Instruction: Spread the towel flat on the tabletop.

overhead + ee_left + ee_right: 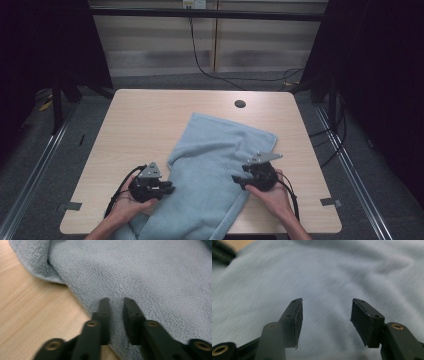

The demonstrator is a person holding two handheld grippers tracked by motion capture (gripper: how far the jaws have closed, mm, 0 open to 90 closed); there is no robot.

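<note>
From the high view, the light blue towel [215, 175] lies crumpled down the middle of the wooden table [140, 120], its near end hanging off the front edge, and I have my left gripper [167, 189] at its left border and my right gripper [236, 179] at its right border. To fold or spread it well, I judge that I should pinch each side right at the hem and lift both hands evenly, so the cloth does not twist. In the left gripper view, my jaws stand nearly closed over the towel [150, 277] just inside its edge, a narrow strip of terry between them; I cannot tell whether the pads truly bite the fabric or only rest on it. In the right gripper view, my jaws stand wide apart above the towel [324, 272], holding nothing, and the picture is smeared, so the weave and folds are hard to read. The towel's near corners are cut off at the bottom of the high view, and whatever lies beneath the cloth is hidden.
</note>
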